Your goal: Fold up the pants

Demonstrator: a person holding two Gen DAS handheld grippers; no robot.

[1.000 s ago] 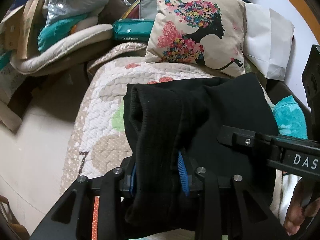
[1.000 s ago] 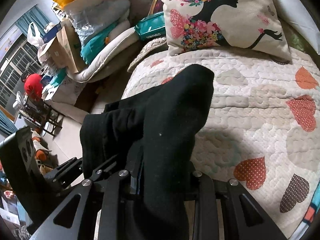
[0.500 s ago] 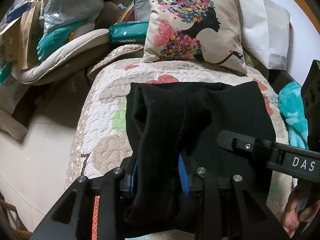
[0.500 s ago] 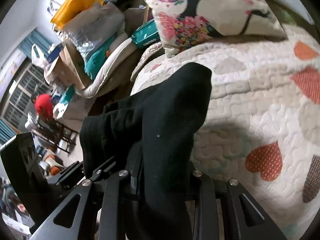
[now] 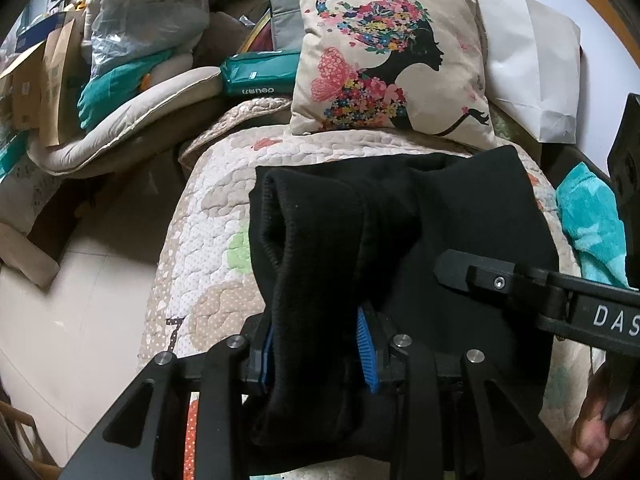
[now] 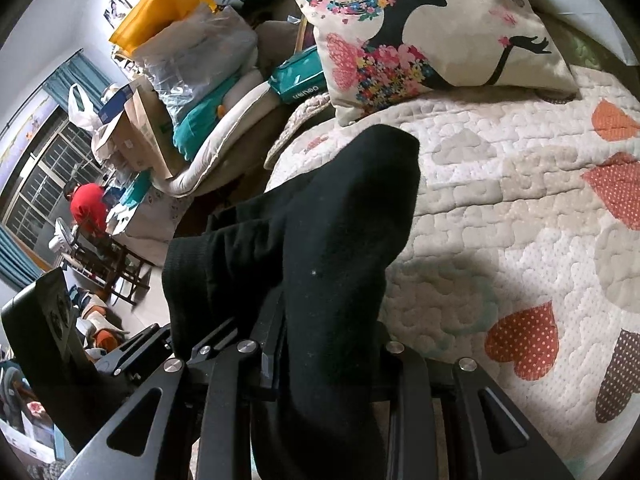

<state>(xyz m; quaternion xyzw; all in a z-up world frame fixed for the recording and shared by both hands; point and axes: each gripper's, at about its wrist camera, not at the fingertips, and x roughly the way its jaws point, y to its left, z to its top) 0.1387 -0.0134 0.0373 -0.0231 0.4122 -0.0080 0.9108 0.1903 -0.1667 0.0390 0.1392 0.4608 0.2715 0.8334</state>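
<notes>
The black pants [image 5: 400,220] hang bunched between both grippers above the quilted bed cover [image 5: 208,240]. My left gripper [image 5: 316,344] is shut on one thick fold of the pants, its blue pads pressed on the cloth. My right gripper [image 6: 324,364] is shut on another part of the pants [image 6: 340,220], which drape over its fingers and hide the tips. The right gripper's body [image 5: 560,296] shows at the right of the left wrist view, close beside the left one.
A floral cushion [image 5: 392,64] leans at the head of the bed, with a white bag [image 5: 532,80] behind it. A teal towel [image 5: 592,220] lies at the bed's right edge. Piled bags, boxes and a cushion pad [image 6: 180,92] crowd the floor on the left.
Both grippers have moved back a little with the pants held; the cushion looks slightly farther off. Both grips are unchanged.
</notes>
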